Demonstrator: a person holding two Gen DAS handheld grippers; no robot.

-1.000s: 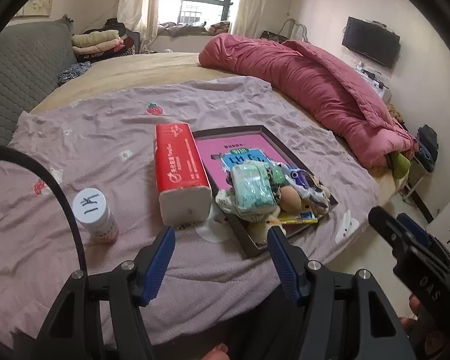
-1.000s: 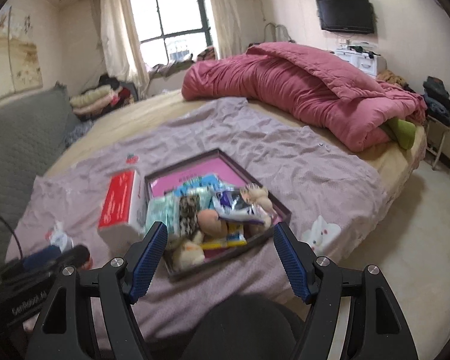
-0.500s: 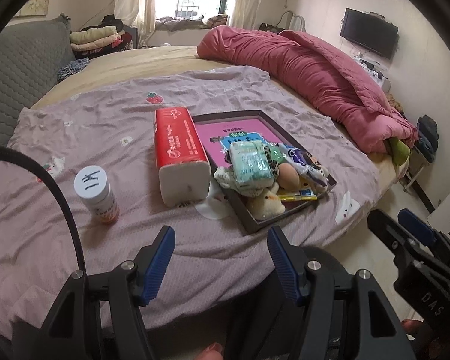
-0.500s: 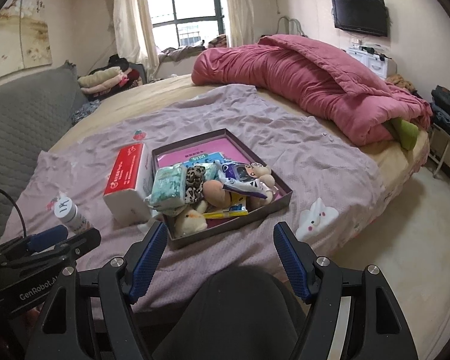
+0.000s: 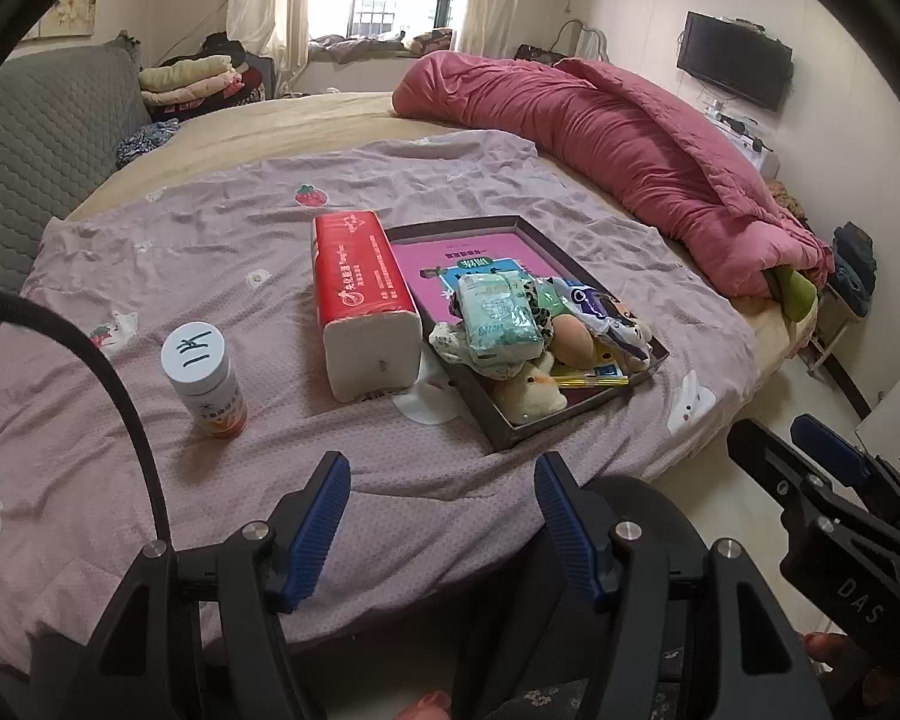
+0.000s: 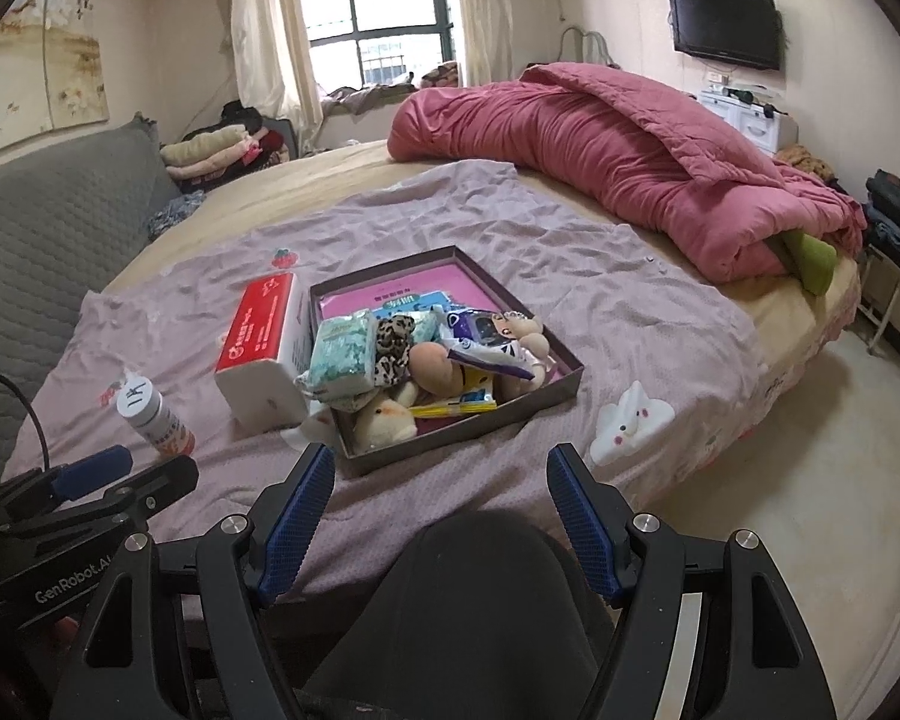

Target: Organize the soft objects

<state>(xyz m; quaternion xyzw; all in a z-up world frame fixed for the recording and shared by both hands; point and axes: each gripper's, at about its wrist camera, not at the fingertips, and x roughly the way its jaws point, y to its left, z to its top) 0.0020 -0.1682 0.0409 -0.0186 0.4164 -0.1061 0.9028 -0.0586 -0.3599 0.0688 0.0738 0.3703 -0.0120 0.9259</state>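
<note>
Printed text on pink sheet [image 5: 459, 252] in tray [image 5: 576, 420] too small to read, near half buried under piled soft toys [image 6: 384, 414]; right gripper [image 5: 822, 480] cut off by right edge; bottle [image 5: 207, 381] label illegible

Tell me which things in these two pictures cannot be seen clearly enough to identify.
- Tray floor, both views: mostly buried under soft items.
- Yellow packet, right wrist view: half hidden by the plush toy.
- Bottle label, both views: print too small to read.
</note>
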